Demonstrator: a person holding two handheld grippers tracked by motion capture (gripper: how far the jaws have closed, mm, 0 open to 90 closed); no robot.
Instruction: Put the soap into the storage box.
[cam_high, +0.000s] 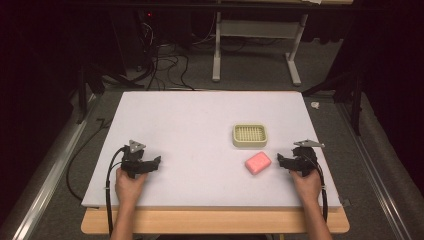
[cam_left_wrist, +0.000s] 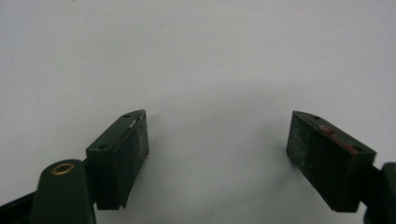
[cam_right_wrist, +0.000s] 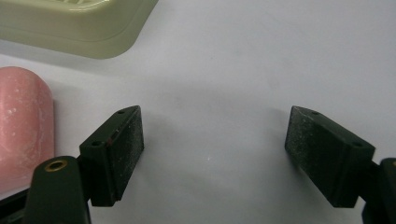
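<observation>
A pink soap bar (cam_high: 257, 163) lies on the white table (cam_high: 200, 120), just in front of a pale green soap dish (cam_high: 250, 135) with a slotted top. My right gripper (cam_high: 280, 161) rests on the table a little right of the soap, open, nothing between its jaws. In the right gripper view the gripper (cam_right_wrist: 212, 154) points at bare table, with the soap (cam_right_wrist: 23, 126) at the left edge and the dish (cam_right_wrist: 79, 25) at upper left. My left gripper (cam_high: 156, 162) sits at the front left, open and holding nothing. The left gripper view has the gripper (cam_left_wrist: 217, 156) over plain white surface.
The table's wooden front edge (cam_high: 215, 222) runs below the hands. Beyond the far edge stand a white table frame (cam_high: 257, 45) and tangled cables (cam_high: 165, 60) on grey carpet. A metal rail (cam_high: 45, 165) runs along the left side.
</observation>
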